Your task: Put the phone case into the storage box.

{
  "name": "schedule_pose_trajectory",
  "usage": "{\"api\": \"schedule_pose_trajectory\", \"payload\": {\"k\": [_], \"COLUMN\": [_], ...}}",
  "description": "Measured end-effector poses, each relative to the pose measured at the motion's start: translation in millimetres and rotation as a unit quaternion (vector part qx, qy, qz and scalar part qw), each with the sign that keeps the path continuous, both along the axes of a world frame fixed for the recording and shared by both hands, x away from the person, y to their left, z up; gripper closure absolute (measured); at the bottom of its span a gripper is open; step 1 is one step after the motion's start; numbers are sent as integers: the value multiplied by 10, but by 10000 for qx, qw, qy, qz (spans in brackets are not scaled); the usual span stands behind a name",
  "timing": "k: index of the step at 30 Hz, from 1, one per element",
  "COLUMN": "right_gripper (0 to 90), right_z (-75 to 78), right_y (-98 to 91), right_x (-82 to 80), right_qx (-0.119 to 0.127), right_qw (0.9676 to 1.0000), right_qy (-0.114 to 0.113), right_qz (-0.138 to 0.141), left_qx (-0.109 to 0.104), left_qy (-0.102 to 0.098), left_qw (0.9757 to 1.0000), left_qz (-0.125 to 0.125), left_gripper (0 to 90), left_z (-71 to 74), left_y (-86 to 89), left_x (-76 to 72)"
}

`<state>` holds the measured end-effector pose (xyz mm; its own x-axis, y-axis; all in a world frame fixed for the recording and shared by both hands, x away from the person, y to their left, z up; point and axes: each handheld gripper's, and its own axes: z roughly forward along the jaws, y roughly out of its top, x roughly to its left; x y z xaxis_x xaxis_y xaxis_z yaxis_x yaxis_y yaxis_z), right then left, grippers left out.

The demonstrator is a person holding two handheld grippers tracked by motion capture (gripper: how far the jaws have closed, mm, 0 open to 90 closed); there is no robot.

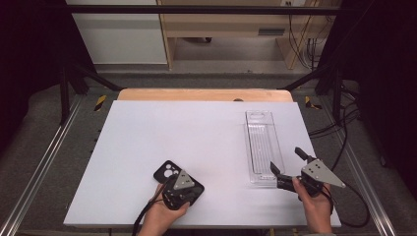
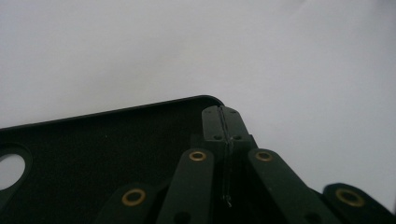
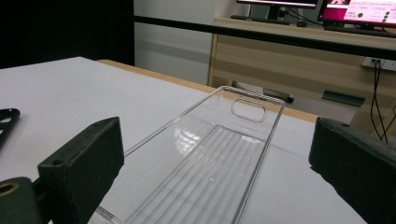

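Black phone case (image 1: pixel 172 176) lies flat on the white table (image 1: pixel 196 137), in the lower centre-left of the high view, its camera cut-out towards the upper left and its long axis running from there down to the lower right. The left gripper (image 1: pixel 183 189) sits over the case's lower right end; in the left gripper view its jaws are pressed together, clamped on the corner of the case (image 2: pixel 93 154) at its rim.

Clear plastic tray (image 1: pixel 261 146) lies well apart to the right, long axis running up and down the frame, its near end at lower right centre. The right gripper (image 1: pixel 287 169) is at that near end, jaws standing wide apart. In the right gripper view the tray (image 3: pixel 210 163) stretches away between the two pads, which do not press on it.

Judgement: the tray lies to the right of the case, so any carry runs rightward. The left hand holds the case; the right hand is nearer the tray.
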<state>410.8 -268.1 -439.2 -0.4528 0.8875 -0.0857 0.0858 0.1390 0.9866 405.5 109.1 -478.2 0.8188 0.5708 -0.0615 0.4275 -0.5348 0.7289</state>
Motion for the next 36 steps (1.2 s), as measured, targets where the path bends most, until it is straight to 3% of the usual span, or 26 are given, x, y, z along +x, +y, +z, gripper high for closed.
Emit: {"api": "schedule_pose_trajectory", "payload": {"k": [4,7,11,13,16,19,23,26,27,28,29,30,31,32,33,34,35,36], "right_gripper": [38,35,32,32,32,32,32,48,48,65,65,74,74,74,79,79,79,79], "right_z": [10,38,108,121,198,235,287,311,311,304,304,258,258,222,132,132,106,44], "right_y": [11,38,159,187,390,516,807,1122,1122,1287,1287,1470,1470,1563,1749,1749,1801,1926], "right_x": [-9,-34,-81,-88,-122,-144,-168,-168,-168,-148,-148,-101,-101,-68,0,0,19,52], "right_qx": [21,86,303,339,360,354,384,33,33,-133,-133,-346,-346,-479,-731,-731,-799,-918], "right_qw": [10000,9999,9984,9981,9979,9979,9961,9938,9938,9910,9910,9854,9854,9810,9719,9719,9690,9633], "right_qy": [24,67,473,501,475,432,478,690,690,857,857,1110,1110,1277,1586,1586,1676,1813], "right_qz": [23,34,88,126,242,336,636,868,868,1024,1024,1245,1245,1378,1579,1579,1631,1752], "left_qx": [-59,-251,-472,-576,-681,-864,-956,-1124,-1152,-1161,-1162,-1133,-1088,-1053,-1036,-1029,-984,-950], "left_qy": [-69,-136,-337,-411,-572,-725,-1125,-1288,-1350,-1420,-1511,-1618,-1659,-1686,-1721,-1740,-1738,-1725], "left_qw": [9999,9996,9981,9969,9942,9891,9789,9706,9679,9654,9626,9596,9589,9583,9572,9565,9563,9556], "left_qz": [-85,-38,191,333,608,944,1410,1696,1778,1855,1927,2002,2028,2054,2084,2105,2137,2191], "left_gripper": [900,900,900,900,900,900,900,900,900,900,900,820,820,801,678,678,612,465], "left_z": [0,56,199,250,318,372,423,448,456,464,466,462,451,433,411,399,388,379], "left_y": [-56,4,206,320,536,766,1053,1237,1287,1331,1367,1395,1418,1436,1456,1463,1471,1481], "left_x": [-47,-39,9,43,100,148,121,94,87,77,66,56,44,32,13,-1,-21,-50]}}
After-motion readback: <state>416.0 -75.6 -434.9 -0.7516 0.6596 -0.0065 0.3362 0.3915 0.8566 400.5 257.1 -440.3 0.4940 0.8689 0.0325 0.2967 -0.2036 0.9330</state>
